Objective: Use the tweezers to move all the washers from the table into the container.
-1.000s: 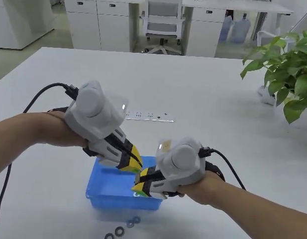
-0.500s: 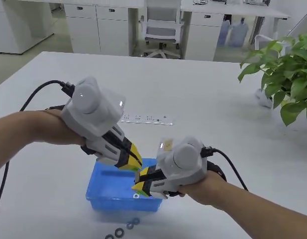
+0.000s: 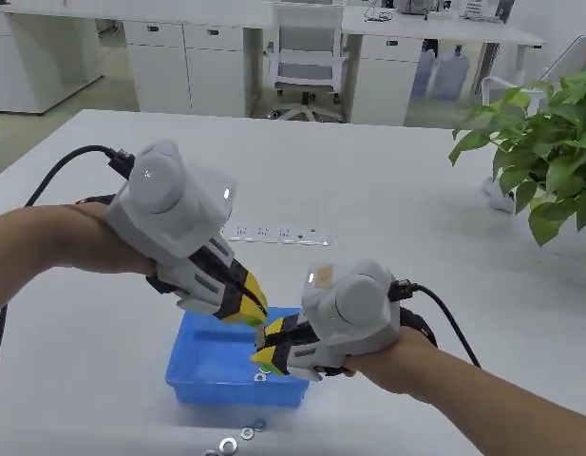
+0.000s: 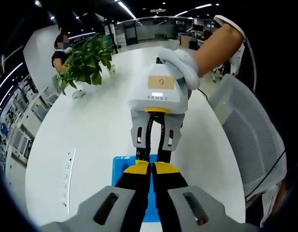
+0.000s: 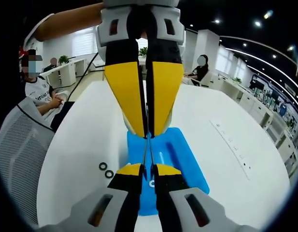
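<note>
1. Little has moved since half a second ago: both grippers keep their places over the container, and the drift of the white table (image 3: pixel 416 247) down the head view is the camera's own.
2. The blue container (image 3: pixel 202 359) sits on the table near its close edge. Its right end is hidden behind the right gripper and the hand that holds it.
3. The left gripper (image 3: pixel 250 309) slants down over the container's far rim, its yellow-tipped jaws drawn together to a slit. Whether that slit pinches anything cannot be told.
4. The right gripper (image 3: pixel 264 353) points in from the right above the container's near wall, jaws closed almost fully on the tweezers.
5. The tweezers (image 5: pixel 149 150) are hard to make out: a thin sliver running from between the right gripper's jaws toward the left gripper's tips.
6. Loose washers (image 3: pixel 245 434) lie on the table just in front of the container, one cut off by the bottom edge of the head view. The right gripper view shows two dark ones side by side, beside the container.
7. A small pale ring (image 5: pixel 152 184) lies on the container's floor under the tweezers, too small to say for certain that it is a washer.
</note>
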Action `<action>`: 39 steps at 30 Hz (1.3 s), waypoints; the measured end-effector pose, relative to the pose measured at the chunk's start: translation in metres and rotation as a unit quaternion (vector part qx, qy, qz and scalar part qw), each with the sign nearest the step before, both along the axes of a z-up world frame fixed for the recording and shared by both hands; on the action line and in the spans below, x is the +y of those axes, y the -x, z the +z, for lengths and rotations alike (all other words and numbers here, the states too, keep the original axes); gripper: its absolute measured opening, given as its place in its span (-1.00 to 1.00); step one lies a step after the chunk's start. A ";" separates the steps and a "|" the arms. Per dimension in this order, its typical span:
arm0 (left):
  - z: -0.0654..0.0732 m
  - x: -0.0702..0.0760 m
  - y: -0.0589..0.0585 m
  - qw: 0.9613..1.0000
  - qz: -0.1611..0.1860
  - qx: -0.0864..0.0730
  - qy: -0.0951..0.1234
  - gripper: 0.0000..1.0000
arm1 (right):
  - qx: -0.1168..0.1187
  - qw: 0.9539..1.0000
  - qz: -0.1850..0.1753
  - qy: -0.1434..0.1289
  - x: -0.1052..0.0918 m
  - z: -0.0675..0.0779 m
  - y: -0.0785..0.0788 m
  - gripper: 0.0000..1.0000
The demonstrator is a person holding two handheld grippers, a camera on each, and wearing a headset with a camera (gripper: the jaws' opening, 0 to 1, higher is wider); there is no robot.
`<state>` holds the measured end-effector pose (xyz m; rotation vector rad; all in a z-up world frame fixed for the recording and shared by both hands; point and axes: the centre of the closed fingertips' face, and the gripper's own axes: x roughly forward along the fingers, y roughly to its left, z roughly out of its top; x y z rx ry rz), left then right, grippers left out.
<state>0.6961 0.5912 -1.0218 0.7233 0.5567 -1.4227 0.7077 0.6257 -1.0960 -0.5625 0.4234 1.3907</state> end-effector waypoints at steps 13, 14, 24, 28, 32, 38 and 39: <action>0.009 -0.001 0.019 1.000 -0.002 -0.008 0.003 -0.90 | -0.020 1.000 0.012 0.010 -0.001 0.009 0.018 -0.79; 0.009 -0.002 0.020 1.000 -0.004 -0.011 0.001 -0.90 | -0.021 1.000 0.013 0.010 -0.001 0.009 0.019 -0.79; 0.007 0.000 0.031 1.000 -0.003 -0.009 0.002 -0.90 | -0.022 1.000 0.016 0.008 0.000 0.007 0.031 -0.79; 0.003 0.000 0.036 1.000 -0.002 -0.007 0.002 -0.90 | -0.022 1.000 0.019 0.012 0.000 0.004 0.035 -0.79; 0.000 0.001 0.039 1.000 -0.001 -0.006 0.001 -0.90 | -0.019 1.000 0.019 0.012 0.001 0.000 0.039 -0.79; -0.006 0.003 0.044 1.000 0.000 0.000 -0.002 -0.90 | -0.013 1.000 0.021 0.012 0.004 -0.006 0.045 -0.79; -0.007 0.004 0.044 1.000 0.001 0.001 -0.002 -0.90 | -0.012 1.000 0.022 0.012 0.004 -0.007 0.046 -0.79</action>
